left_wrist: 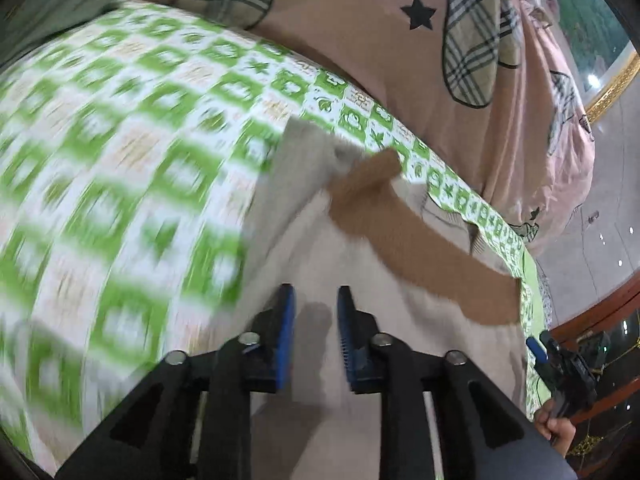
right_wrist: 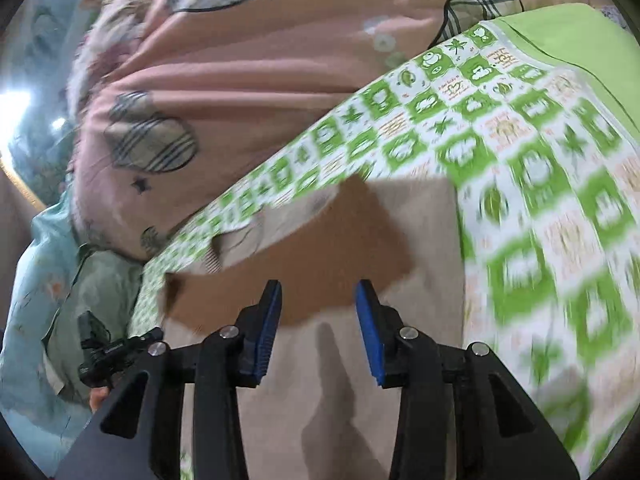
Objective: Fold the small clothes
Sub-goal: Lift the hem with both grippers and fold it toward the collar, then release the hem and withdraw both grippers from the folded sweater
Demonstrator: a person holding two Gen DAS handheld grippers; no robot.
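Right now the small beige knit garment with a brown band across it (left_wrist: 360,264) lies spread on the green-and-white checked sheet (left_wrist: 120,168) of the bed, with a pink quilt bearing plaid patches and black stars (left_wrist: 360,40) heaped behind it. Both of my tools hover just above the beige cloth, and neither grips anything.

My left tool (left_wrist: 316,332) has its blue-padded jaws parted by a narrow gap, bare cloth showing between them. My right tool (right_wrist: 319,328) stands wider open, pointing at the brown band (right_wrist: 320,248) where the garment crosses its view.

My worry is a poor bite. Both views are smeared with motion blur, so I judge that I am moving fast, and if I close at this pace I could pinch only the top layer, or catch the checked sheet along with the knit, and drag the bedding into the fold. The left jaws are also so nearly together that they may skid over the fabric rather than take an edge. A soft mattress gives under pressure, which makes a shallow grab likelier.

As for pose, both tools point forward and down at a shallow tilt over the garment's near part, side by side. In the left view my right hand (left_wrist: 560,432) shows at the lower right, holding its tool's grip near the bed's edge.
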